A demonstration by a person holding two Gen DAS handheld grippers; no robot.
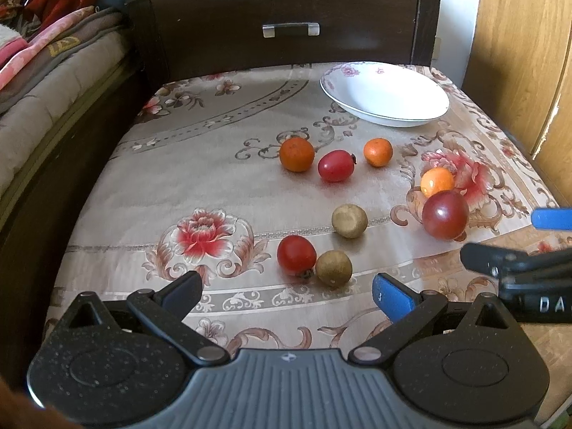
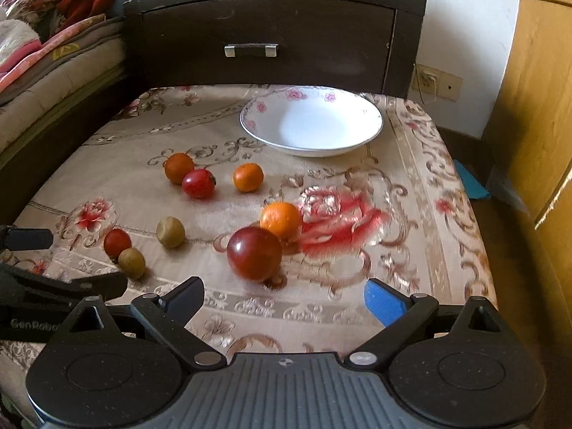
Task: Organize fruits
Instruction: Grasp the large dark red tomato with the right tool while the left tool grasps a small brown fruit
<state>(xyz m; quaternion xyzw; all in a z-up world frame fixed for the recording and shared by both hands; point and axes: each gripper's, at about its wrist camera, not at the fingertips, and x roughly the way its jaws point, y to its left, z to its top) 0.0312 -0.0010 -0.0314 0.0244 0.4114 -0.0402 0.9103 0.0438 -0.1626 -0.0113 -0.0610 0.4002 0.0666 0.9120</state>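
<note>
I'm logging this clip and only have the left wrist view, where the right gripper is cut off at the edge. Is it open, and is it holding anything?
Observer: The right wrist view shows the right gripper wide open, with nothing between its fingers.
Operator: What lies straight ahead of it?
Observer: The dark red fruit, just beyond the fingertips and not between them.
Operator: Is there anything past the table on the right?
Observer: A blue flat thing lies on the floor there.

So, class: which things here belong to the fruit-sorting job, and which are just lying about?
For the job: three oranges, three red fruits, two brownish fruits, the white bowl, both open tongs: left, right.

Lying about: folded bedding, dark drawer.
</note>
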